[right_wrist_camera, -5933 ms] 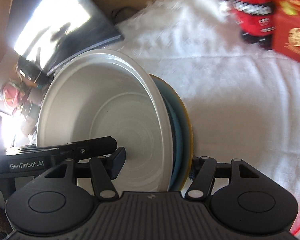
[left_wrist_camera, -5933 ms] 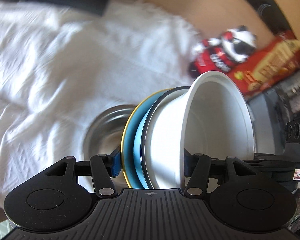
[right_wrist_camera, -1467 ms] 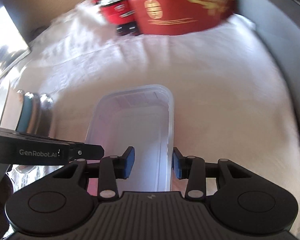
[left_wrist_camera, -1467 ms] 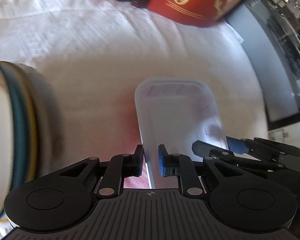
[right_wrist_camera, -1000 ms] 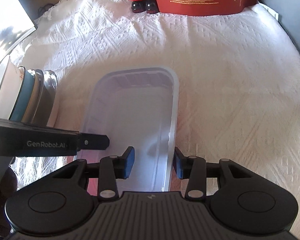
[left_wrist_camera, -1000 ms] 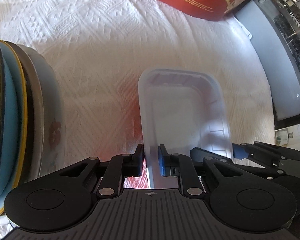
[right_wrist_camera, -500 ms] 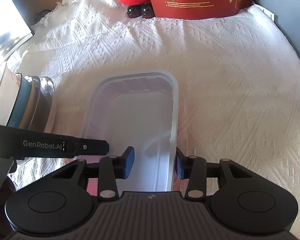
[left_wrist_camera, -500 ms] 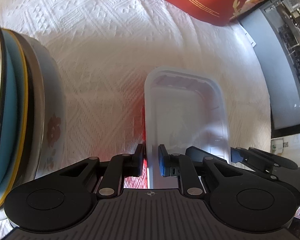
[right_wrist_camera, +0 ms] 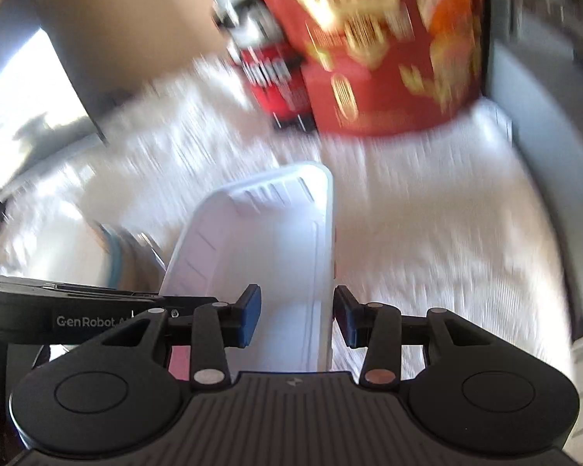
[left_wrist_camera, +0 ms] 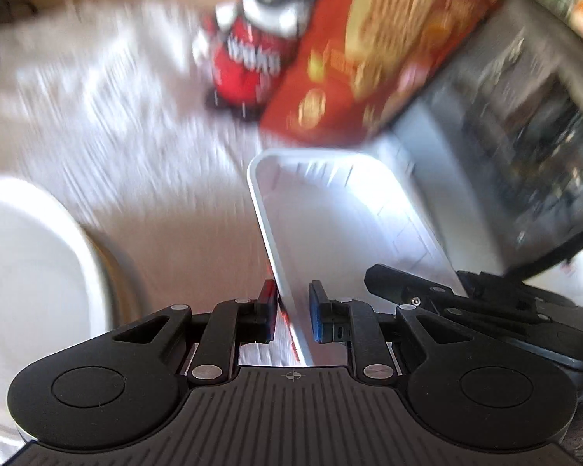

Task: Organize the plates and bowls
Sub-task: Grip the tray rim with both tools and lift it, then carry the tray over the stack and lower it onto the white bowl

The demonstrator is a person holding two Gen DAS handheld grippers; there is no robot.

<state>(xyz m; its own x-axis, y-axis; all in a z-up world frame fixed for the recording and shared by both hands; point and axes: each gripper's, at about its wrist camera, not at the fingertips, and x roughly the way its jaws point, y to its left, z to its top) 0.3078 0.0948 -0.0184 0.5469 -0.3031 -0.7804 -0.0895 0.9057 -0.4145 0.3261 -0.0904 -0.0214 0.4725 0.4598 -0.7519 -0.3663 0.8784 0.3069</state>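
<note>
A clear rectangular plastic container (left_wrist_camera: pixel 330 225) is held between both grippers, above the white cloth. My left gripper (left_wrist_camera: pixel 291 316) is shut on its left rim. My right gripper (right_wrist_camera: pixel 295 316) stands around its right rim (right_wrist_camera: pixel 326 272), jaws wider apart, the right pad close to the wall. The stack of bowls and plates, white bowl on top (left_wrist_camera: pixel 27 272), sits at the left; its blue and metal edges show in the right wrist view (right_wrist_camera: pixel 124 260). Both views are blurred by motion.
A red snack box (left_wrist_camera: pixel 369 58) and a red toy figure (left_wrist_camera: pixel 252 50) stand at the back of the white tablecloth (right_wrist_camera: pixel 427 240). A dark computer case (left_wrist_camera: pixel 524 136) stands on the right. A dark panel (right_wrist_camera: pixel 31 108) lies at the left back.
The container has been lifted and tilted up off the cloth by both grippers. The cameras now look more level, toward the red box. The dish stack has stayed put at the left.
</note>
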